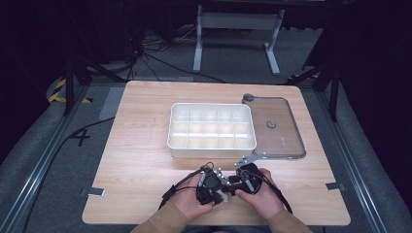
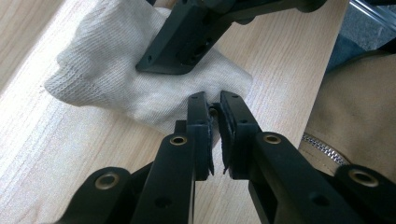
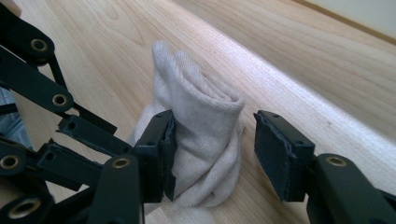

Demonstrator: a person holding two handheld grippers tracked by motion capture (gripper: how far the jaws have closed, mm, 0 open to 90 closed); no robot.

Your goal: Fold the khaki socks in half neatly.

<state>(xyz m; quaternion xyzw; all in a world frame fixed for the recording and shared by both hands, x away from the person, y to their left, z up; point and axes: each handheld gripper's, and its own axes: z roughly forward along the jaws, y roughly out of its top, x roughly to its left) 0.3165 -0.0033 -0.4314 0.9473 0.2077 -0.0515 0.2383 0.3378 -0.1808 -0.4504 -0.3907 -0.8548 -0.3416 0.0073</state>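
Note:
A white knitted sock (image 2: 116,79) lies bunched on the wooden table (image 1: 145,160) near its front edge, between the two hands. My left gripper (image 2: 215,112) is shut on a thin edge of the sock. My right gripper (image 3: 215,140) is open around the rolled sock (image 3: 201,121): its left pad touches the fabric and its right pad stands apart. In the left gripper view a jaw of the right gripper (image 2: 182,42) rests on top of the sock. From above, both grippers (image 1: 210,187) (image 1: 245,177) meet tip to tip over the sock (image 1: 224,196).
A white box (image 1: 170,131) with several empty compartments stands mid-table. Its clear lid (image 1: 284,116) lies flat to the right of it. A tan sleeve (image 2: 359,112) is close behind the left gripper. A metal stand's legs (image 1: 197,48) rise on the floor beyond the table.

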